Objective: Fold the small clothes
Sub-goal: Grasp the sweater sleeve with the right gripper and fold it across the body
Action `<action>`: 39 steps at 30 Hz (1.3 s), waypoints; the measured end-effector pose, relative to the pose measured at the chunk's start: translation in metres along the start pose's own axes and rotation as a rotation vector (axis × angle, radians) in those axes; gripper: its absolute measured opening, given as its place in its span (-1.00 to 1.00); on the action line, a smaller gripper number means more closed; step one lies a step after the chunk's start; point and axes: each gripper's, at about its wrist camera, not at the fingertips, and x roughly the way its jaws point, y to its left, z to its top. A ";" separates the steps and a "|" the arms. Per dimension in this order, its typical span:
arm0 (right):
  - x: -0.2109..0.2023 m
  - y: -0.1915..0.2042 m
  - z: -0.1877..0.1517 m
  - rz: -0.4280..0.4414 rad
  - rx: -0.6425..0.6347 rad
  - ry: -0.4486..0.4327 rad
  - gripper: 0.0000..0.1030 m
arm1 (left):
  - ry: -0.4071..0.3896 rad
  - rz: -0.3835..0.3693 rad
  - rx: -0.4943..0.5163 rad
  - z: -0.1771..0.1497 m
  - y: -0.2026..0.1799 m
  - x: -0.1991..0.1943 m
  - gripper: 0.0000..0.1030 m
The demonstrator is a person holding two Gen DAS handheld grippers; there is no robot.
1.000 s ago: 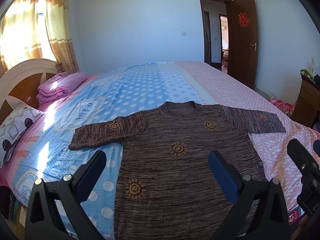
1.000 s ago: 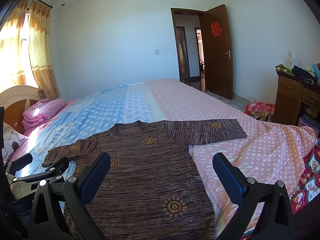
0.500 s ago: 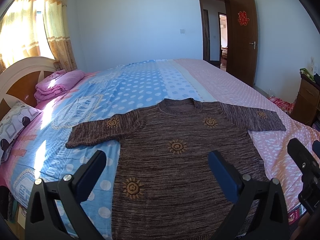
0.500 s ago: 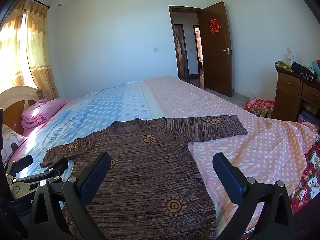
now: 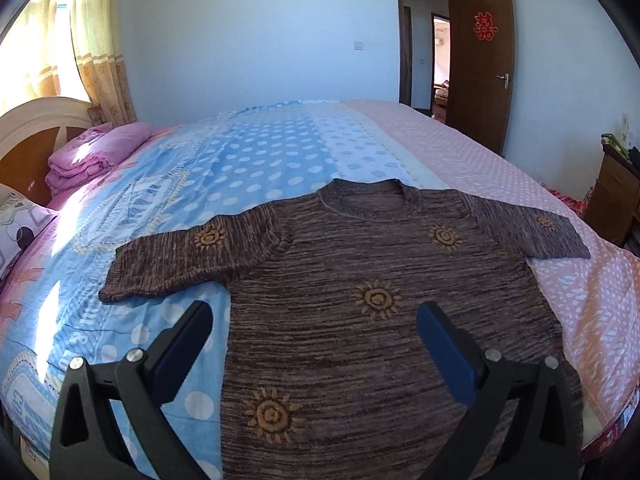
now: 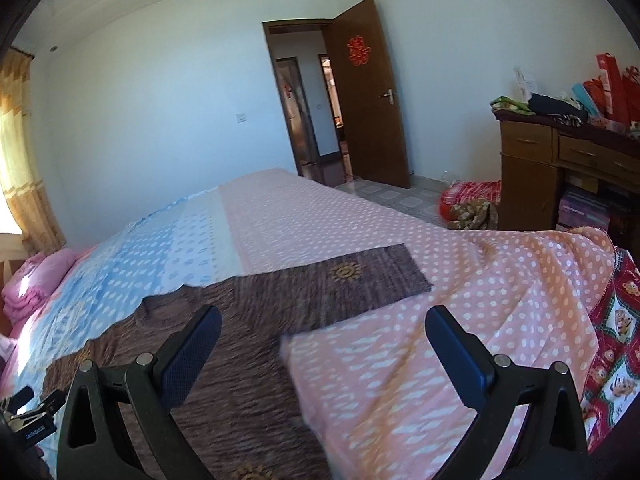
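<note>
Swinging right since 0.5 s ago, the right gripper (image 6: 320, 344) now faces the sweater's (image 5: 372, 320) right sleeve (image 6: 352, 280); both grippers' fingers spread, empty. Left gripper (image 5: 312, 332) hovers. Risk: pinching the bedsheet (image 6: 400, 360) too.

walls: pale blue-white (image 5: 248, 32) | door: brown, open (image 6: 370, 100), red paper cutout on it | window: left, yellow curtains (image 5: 96, 40), sunlit | bed: dotted blue-and-pink sheet (image 5: 256, 160), wooden headboard (image 5: 36, 132) | dresser: brown, right (image 6: 532, 168) | floor: tiled (image 6: 384, 194)

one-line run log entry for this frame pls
stage: pre-grasp | brown sweater: flat on bed, unfolded | left hand-held gripper: open, empty | right hand-held gripper: open, empty
</note>
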 end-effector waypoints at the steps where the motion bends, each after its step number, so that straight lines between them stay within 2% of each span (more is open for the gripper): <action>1: 0.014 -0.013 0.010 -0.031 0.004 0.003 0.92 | 0.001 0.010 -0.007 0.003 0.005 0.006 1.00; 2: 0.029 -0.026 0.020 -0.050 0.015 0.017 0.68 | -0.001 0.025 -0.016 0.006 0.011 0.014 1.00; 3: 0.045 -0.039 0.030 -0.059 0.035 0.038 0.36 | -0.004 0.036 -0.024 0.008 0.015 0.019 1.00; 5: 0.081 -0.064 0.046 -0.080 0.100 0.099 0.19 | -0.009 0.055 -0.040 0.013 0.023 0.032 1.00; 8: 0.139 -0.088 0.059 -0.058 0.181 0.210 0.19 | -0.008 0.075 -0.055 0.017 0.035 0.054 1.00; 9: 0.156 -0.092 0.059 -0.077 0.193 0.236 0.19 | -0.003 0.079 -0.060 0.018 0.039 0.062 1.00; 16: 0.252 -0.097 0.039 -0.126 0.179 0.395 0.17 | 0.040 0.131 -0.116 0.006 0.054 0.110 1.00; 18: 0.269 -0.100 0.032 -0.140 0.189 0.431 -0.03 | 0.053 0.124 -0.137 0.002 0.057 0.120 1.00; 19: 0.275 -0.099 0.029 -0.142 0.187 0.447 -0.04 | 0.060 0.123 -0.143 0.000 0.058 0.124 1.00; 21: 0.282 -0.096 0.023 -0.171 0.151 0.460 -0.05 | 0.070 0.130 -0.146 -0.006 0.059 0.132 1.00; 23: 0.283 -0.089 0.022 -0.193 0.098 0.453 -0.05 | 0.117 0.119 -0.160 -0.009 0.061 0.141 1.00; 25: 0.284 -0.086 0.021 -0.204 0.056 0.460 -0.13 | 0.140 0.105 -0.176 -0.011 0.063 0.144 1.00; 27: 0.284 -0.087 0.022 -0.192 0.043 0.468 -0.50 | 0.162 0.090 -0.189 -0.012 0.066 0.149 1.00; 29: 0.284 -0.087 0.025 -0.168 0.051 0.481 -0.78 | 0.183 0.064 -0.215 -0.013 0.068 0.153 1.00; 30: 0.282 -0.086 0.027 -0.165 0.058 0.489 -0.85 | 0.182 0.054 -0.227 -0.013 0.070 0.154 1.00; 34: 0.266 -0.066 0.042 -0.145 0.062 0.465 -0.87 | 0.167 0.040 -0.238 -0.014 0.071 0.153 1.00; 36: 0.249 -0.047 0.051 -0.098 0.066 0.441 -0.87 | 0.162 0.038 -0.237 -0.015 0.070 0.153 1.00; 39: 0.228 0.002 0.062 -0.002 0.032 0.416 -0.87 | 0.153 0.028 -0.246 -0.015 0.072 0.153 1.00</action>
